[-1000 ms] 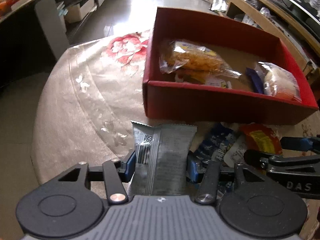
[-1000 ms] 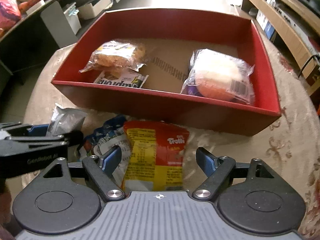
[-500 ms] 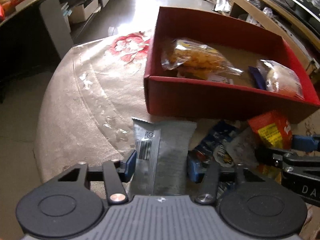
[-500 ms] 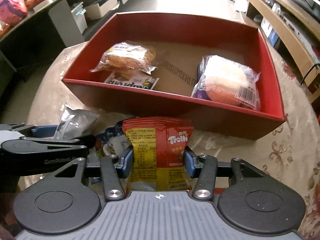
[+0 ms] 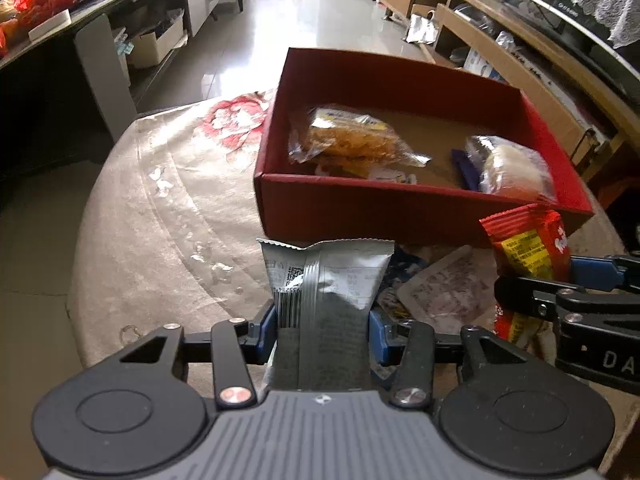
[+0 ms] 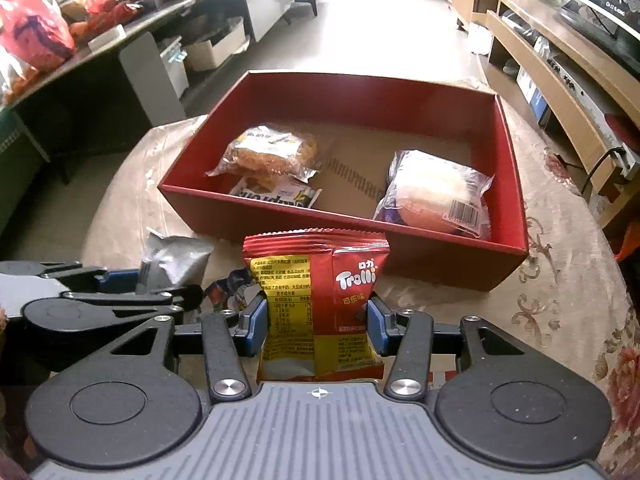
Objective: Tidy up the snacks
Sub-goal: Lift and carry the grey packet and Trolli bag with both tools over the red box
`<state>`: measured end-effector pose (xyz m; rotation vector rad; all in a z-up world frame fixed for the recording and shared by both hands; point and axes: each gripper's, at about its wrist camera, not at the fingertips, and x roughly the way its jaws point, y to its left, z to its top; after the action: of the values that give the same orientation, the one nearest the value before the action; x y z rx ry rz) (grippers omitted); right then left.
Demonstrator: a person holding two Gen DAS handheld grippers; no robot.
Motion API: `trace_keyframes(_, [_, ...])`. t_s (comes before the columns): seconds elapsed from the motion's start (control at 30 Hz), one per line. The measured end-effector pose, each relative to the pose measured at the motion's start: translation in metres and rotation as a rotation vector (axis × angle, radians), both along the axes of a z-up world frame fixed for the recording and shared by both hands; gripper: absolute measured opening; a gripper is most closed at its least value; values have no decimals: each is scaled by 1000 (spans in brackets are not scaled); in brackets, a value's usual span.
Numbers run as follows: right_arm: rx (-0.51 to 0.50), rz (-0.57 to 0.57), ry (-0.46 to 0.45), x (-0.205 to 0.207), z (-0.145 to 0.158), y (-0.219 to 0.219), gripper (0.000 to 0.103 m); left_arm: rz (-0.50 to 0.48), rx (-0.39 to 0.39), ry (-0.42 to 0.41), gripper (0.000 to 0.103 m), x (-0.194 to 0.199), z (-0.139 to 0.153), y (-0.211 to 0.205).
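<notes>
With both packets gripped and clear of the surface, this looks like the carry step, drop-off into the red box (image 6: pixel 514 216) next; left tool (image 5: pixel 323 330) is clamped on a silver foil packet (image 5: pixel 328 280), right tool (image 6: pixel 316 320) is clamped on a red Trolli gummy bag (image 6: pixel 320 280); box sits at 12 o'clock of each tool, its near wall just beyond the packet tips; next move likely needs lift over that wall, then release onto bare cardboard floor between the two wrapped items; box is rigid card, matte red, open top; inside, a clear crinkly pastry pack (image 6: pixel 268 152) at 11 o'clock, a clear-wrapped round bun (image 6: pixel 436 196) at 1 o'clock; both held packets are thin crimped film, so expect flop; loose wrappers (image 5: pixel 440 288) lie on the embroidered cloth surface (image 5: pixel 160 220) below.
</notes>
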<state>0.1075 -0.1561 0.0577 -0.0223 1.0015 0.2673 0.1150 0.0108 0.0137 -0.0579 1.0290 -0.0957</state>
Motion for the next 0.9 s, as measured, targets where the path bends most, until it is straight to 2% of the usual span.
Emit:
trace_keyframes(0.17, [-24,-9,-24,-5,4,-2,57,-6,-13,-25,46,-2,10,-5])
trace_keyframes(0.9, [-17,-74,-119,-12,27,-18,57,-21,-61,-130,46,-2,47,-14])
